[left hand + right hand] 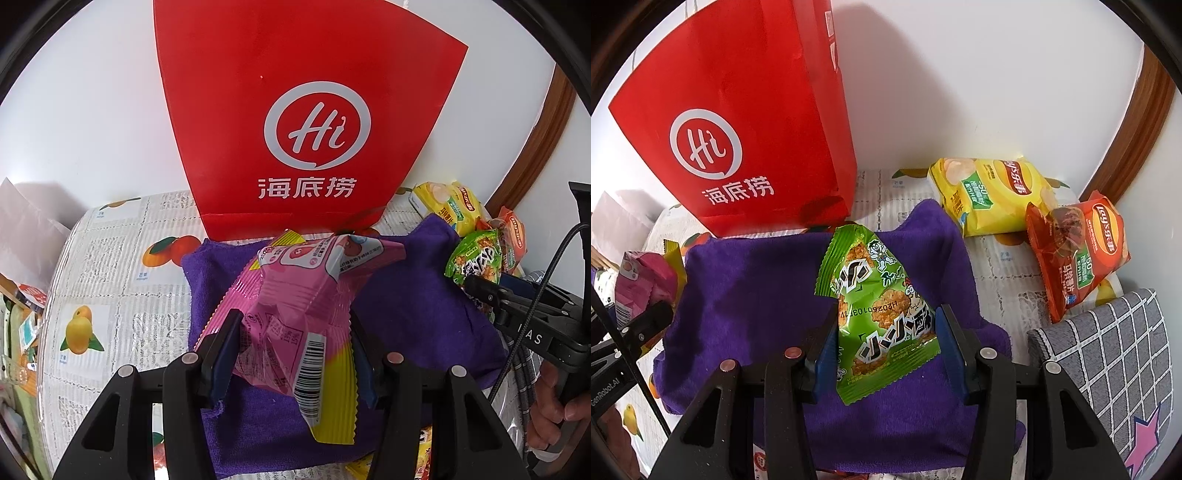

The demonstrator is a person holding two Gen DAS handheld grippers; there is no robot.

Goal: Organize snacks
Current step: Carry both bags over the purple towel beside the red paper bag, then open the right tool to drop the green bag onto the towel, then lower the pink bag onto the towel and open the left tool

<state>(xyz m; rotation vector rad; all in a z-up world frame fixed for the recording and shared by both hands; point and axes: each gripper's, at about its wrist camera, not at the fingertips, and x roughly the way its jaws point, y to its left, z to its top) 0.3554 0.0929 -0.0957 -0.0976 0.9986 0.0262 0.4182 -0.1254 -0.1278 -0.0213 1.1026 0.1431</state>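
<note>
sitting clamped between the left tool (293,332): pink snack packet (295,295).

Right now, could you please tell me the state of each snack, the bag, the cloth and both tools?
Pink snack packet: held in the left tool, lifted over the cloth.
Green snack packet: held in the right tool.
Red paper bag: upright against the wall.
Purple cloth: spread on the table, rumpled.
Yellow chip bag: lying sealed on the table.
Orange chip bag: lying sealed beside it.
</note>
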